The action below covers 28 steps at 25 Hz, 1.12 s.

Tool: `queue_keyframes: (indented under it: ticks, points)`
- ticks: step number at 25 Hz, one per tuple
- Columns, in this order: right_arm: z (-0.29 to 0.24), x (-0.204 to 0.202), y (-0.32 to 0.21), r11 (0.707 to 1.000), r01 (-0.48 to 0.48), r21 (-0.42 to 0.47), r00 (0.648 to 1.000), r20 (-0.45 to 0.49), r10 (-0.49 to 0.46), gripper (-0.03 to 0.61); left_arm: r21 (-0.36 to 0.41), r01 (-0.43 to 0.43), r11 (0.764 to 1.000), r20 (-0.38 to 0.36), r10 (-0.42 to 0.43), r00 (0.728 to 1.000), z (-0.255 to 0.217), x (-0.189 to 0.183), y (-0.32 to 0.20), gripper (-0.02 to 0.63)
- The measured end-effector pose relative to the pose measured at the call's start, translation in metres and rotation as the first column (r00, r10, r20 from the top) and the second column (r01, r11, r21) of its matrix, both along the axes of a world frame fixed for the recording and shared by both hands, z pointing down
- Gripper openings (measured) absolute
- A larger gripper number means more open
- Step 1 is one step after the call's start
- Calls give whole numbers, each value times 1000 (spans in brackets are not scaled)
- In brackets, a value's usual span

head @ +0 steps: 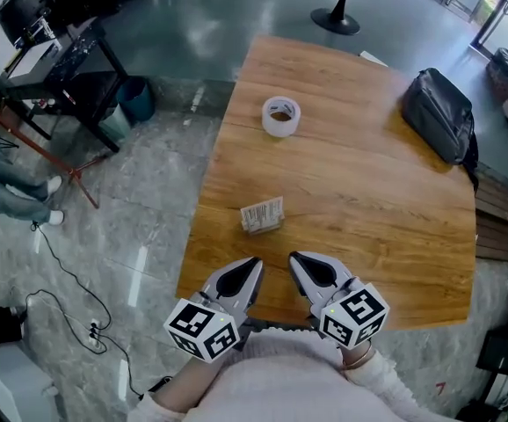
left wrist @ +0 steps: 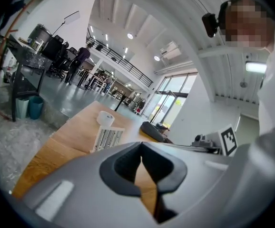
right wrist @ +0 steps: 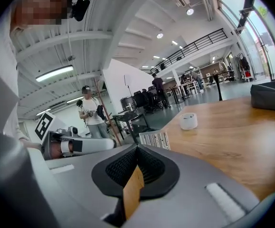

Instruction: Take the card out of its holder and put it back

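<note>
Stage: nothing of the task shows as started; judging by how things lie, both the taking out and the putting back are left to do.
Card (head: 262, 211): a striped white card standing upright in its holder (head: 263, 228), near the middle of the wooden worktop (head: 368, 200), with no gripper touching it.
Left gripper (head: 253, 263): jaws closed together and empty, held over the near edge of the worktop, short of the card; only a sliver of wood shows past its pads (left wrist: 123, 167).
Right gripper (head: 294, 257): likewise closed on nothing, just beside the left one and near the card without reaching it.
Card from the grippers: it stands ahead of both, beyond the left gripper's tips (left wrist: 107, 137) and the right gripper's tips (right wrist: 155, 139).
Other things: a roll of tape (head: 281, 116) farther back and a black bag (head: 439, 112) at the far right, both well apart from the card.
Next, as a judgement: one gripper must open and close on the card's top edge while the other steadies the holder.
</note>
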State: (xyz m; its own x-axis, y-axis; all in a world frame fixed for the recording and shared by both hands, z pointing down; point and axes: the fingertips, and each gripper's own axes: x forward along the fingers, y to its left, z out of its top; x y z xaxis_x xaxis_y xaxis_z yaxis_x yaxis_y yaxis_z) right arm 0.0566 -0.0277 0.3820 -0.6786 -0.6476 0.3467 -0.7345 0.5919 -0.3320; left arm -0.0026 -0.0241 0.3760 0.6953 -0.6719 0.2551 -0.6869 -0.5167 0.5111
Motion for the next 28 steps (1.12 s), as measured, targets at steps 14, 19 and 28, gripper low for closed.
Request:
queue_keyframes:
  ticks: [14,19,28]
  points:
    - [11,-7,-40,998,43,-36,999,-20,-44,-3,-21,4,1000,60,-2,998,20,-15,-41,6]
    - [17,-5,-51,998,49,-39,998,-25,-50,12,-21,-3,1000,72,5,997,29,-19,-52,8]
    - [33,-6,-71,994,94,-61,995,-37,-96,60,-46,19,999,51,-17,999,43,-22,-68,20]
